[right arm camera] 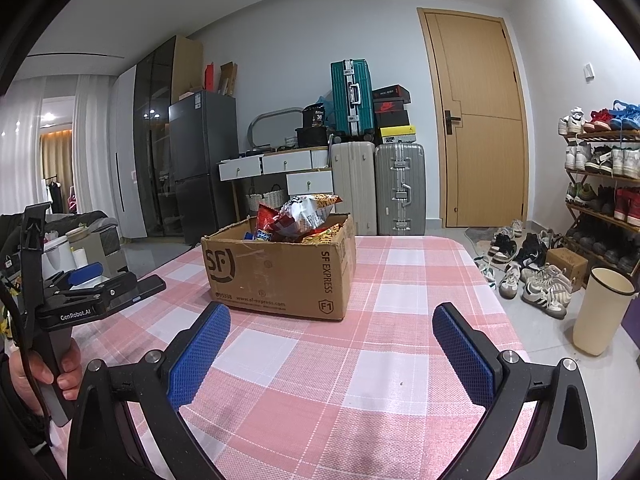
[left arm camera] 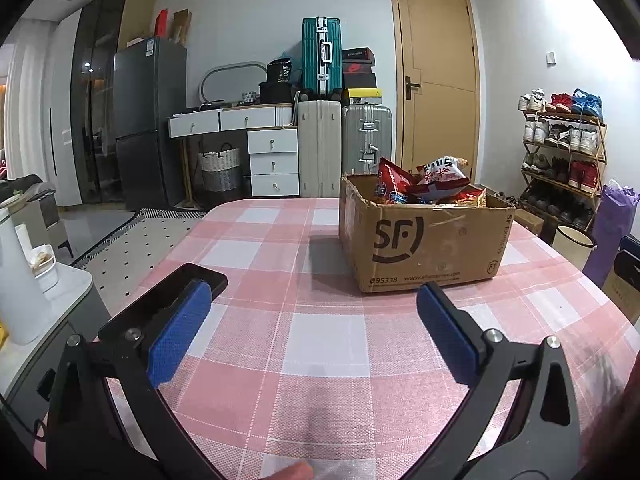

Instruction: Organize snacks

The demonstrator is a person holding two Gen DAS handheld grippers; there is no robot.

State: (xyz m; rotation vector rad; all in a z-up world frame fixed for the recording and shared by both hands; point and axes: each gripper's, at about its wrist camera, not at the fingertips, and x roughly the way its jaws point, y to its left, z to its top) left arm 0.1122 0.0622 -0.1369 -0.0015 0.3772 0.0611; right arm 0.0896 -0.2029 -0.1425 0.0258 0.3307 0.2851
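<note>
A desk (left arm camera: 328, 332) with rounded corners fills the lower half of both views, covered by a woven cloth checked in pink and white. Beyond it the room holds a dark grey refrigerator (left arm camera: 150, 120) at 10 o'clock, a white drawer unit (left arm camera: 274, 162), three hard-shell suitcases (left arm camera: 344, 136) at 12 o'clock with a teal one on top, a tan wooden door (left arm camera: 440, 76) and a slatted shoe rack (left arm camera: 560, 152) at 3 o'clock. A corrugated cardboard box (left arm camera: 424, 244) printed "SF" stands on the desk at 1 o'clock from the left wrist camera, its torn flaps open, heaped with glossy crinkled snack bags (left arm camera: 432, 184) in red, white and orange. The left claw (left arm camera: 314, 300) is spread wide with nothing between its blue textured pads (left arm camera: 180, 332), hovering over bare cloth short of the box; a flat black phone (left arm camera: 168, 304) lies just behind its left finger. The right claw (right arm camera: 332, 320) is likewise spread and empty, the box at its 11 o'clock. A hand (right arm camera: 44, 368) grips the left device's handle.
</note>
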